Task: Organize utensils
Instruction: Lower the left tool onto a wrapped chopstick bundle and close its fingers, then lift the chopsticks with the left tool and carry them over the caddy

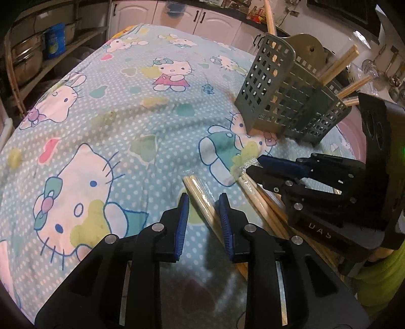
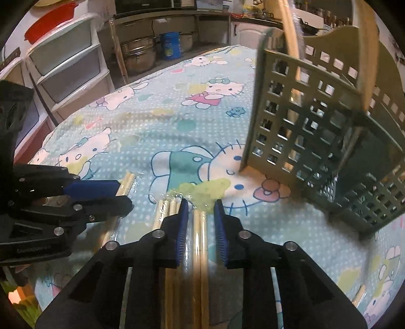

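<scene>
Right wrist view: my right gripper (image 2: 198, 213) and left gripper (image 1: 203, 206) each straddle wrapped chopsticks (image 2: 200, 243), narrowly open, grip uncertain; next, lift into the basket (image 2: 314, 131).

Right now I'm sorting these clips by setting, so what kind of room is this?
Most likely a home kitchen: steel pots on an open shelf, white cabinet doors under a dark counter, and a utensil caddy holding chopsticks on a cartoon-print tablecloth.
</scene>
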A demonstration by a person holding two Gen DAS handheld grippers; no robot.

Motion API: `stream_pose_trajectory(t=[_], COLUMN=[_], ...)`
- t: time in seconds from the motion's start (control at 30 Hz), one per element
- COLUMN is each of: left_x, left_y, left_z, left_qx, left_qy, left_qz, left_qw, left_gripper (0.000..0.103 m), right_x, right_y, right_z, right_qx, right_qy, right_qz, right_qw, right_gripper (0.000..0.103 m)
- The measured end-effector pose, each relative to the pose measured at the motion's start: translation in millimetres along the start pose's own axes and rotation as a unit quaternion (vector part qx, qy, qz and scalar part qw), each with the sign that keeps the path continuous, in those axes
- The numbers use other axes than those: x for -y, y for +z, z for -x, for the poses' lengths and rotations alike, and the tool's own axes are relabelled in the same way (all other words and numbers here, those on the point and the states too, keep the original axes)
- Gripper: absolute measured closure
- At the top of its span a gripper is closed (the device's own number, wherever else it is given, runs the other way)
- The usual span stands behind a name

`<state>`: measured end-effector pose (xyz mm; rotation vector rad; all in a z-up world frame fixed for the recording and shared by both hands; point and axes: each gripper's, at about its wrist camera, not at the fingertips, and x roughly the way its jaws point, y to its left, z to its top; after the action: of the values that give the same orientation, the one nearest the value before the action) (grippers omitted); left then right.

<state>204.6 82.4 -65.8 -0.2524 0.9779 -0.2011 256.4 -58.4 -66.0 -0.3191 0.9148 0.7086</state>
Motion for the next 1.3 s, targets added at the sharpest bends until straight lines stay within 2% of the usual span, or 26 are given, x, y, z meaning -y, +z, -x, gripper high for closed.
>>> stream_pose_trajectory(t=[0.1, 0.27, 0.57, 0.77, 1.0, 1.3], left_x=[-2, -4, -2, -2, 15, 47], left_y=[3, 8, 13, 18, 25, 36], left_z=[-2, -5, -8, -7, 26, 72], left_qx=[0.0, 0.0, 0.0, 0.006, 0.052, 0.111], left_qy=[-0.002, -0.004, 0.01, 0.019, 0.01, -0.01], left_qz=[0.003, 0.006, 0.006, 0.013, -0.003, -0.029], left_qw=[1.0, 1.0, 0.9999, 0.9997, 0.9986, 0.9934], left_gripper=[0.085, 0.085, 0.085, 0.097, 0.1, 0.101], right_x=[-3, -4, 1, 4, 16, 27], right_y=[2, 4, 10, 10, 3, -10], right_z=[-1, 1, 37, 71, 108, 147], right_qx=[0.001, 0.007, 0.053, 0.091, 0.14, 0.181], right_qy=[-0.003, -0.003, 0.003, 0.002, -0.007, -0.005], right_qz=[0.008, 0.011, 0.002, -0.008, -0.037, -0.057], right_qw=[1.0, 1.0, 0.999, 0.996, 0.989, 0.982], right_gripper=[0.092, 0.093, 0.093, 0.093, 0.096, 0.097])
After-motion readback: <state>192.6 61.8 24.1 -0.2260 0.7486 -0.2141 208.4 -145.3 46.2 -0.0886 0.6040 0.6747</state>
